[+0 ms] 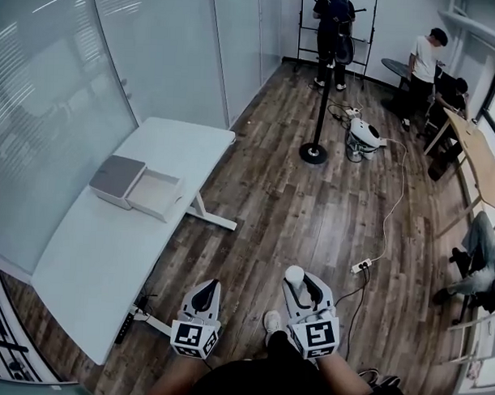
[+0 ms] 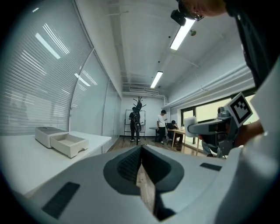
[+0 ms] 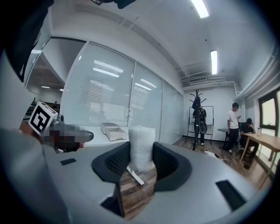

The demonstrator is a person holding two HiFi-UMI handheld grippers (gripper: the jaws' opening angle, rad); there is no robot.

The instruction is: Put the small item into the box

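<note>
Small wrapped item (image 1: 294,274) pinched upright in right tool (image 1: 303,285), held over the wood floor (image 1: 296,202), well apart from the open box (image 1: 156,194) on the white surface (image 1: 91,260). Left tool (image 1: 204,292) pressed together, nothing in it.

We count two grippers, the left gripper (image 1: 205,287) and the right gripper (image 1: 305,282), one small item (image 3: 141,146), one box (image 1: 154,193), one counter (image 1: 107,261) and three people (image 1: 333,34).
</note>
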